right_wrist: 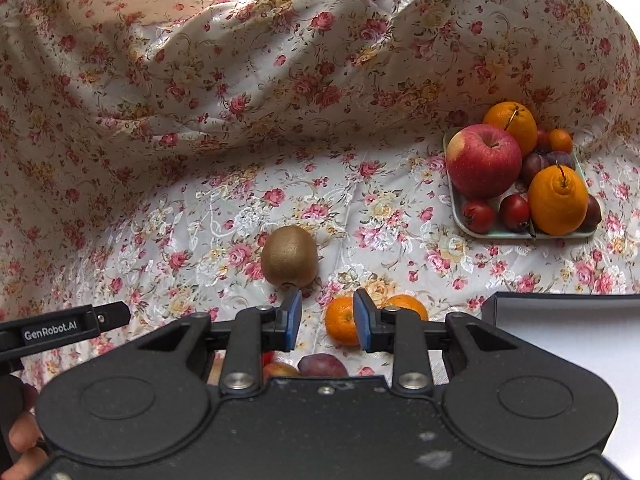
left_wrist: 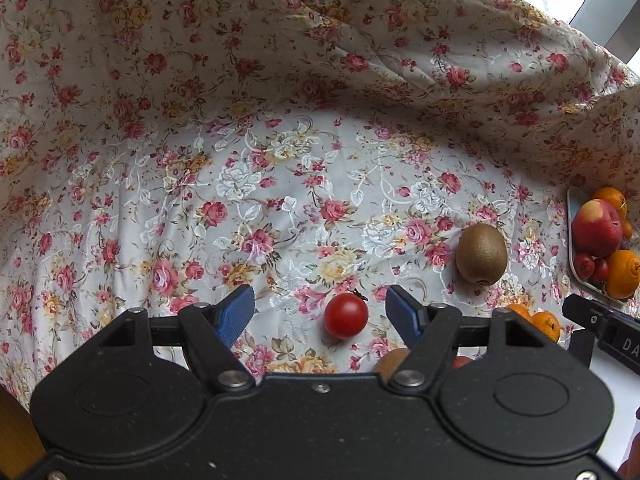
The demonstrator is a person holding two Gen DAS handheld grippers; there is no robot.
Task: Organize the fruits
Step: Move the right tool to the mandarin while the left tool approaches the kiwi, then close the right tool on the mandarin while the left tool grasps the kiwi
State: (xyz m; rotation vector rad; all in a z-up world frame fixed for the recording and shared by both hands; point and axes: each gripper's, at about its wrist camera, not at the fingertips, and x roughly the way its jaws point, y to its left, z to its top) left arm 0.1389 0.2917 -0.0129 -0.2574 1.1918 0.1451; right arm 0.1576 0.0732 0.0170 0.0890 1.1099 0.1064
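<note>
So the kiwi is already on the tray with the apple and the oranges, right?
Not quite. The kiwi lies loose on the floral cloth, apart from the tray. The apple and oranges are on the tray, as the right wrist view shows.

A brown kiwi (right_wrist: 289, 256) is lying at the two mandarins' (right_wrist: 341, 321) ten o'clock; apple (right_wrist: 483, 160) and oranges (right_wrist: 557, 199) are filling the tray (right_wrist: 457, 204)
</note>
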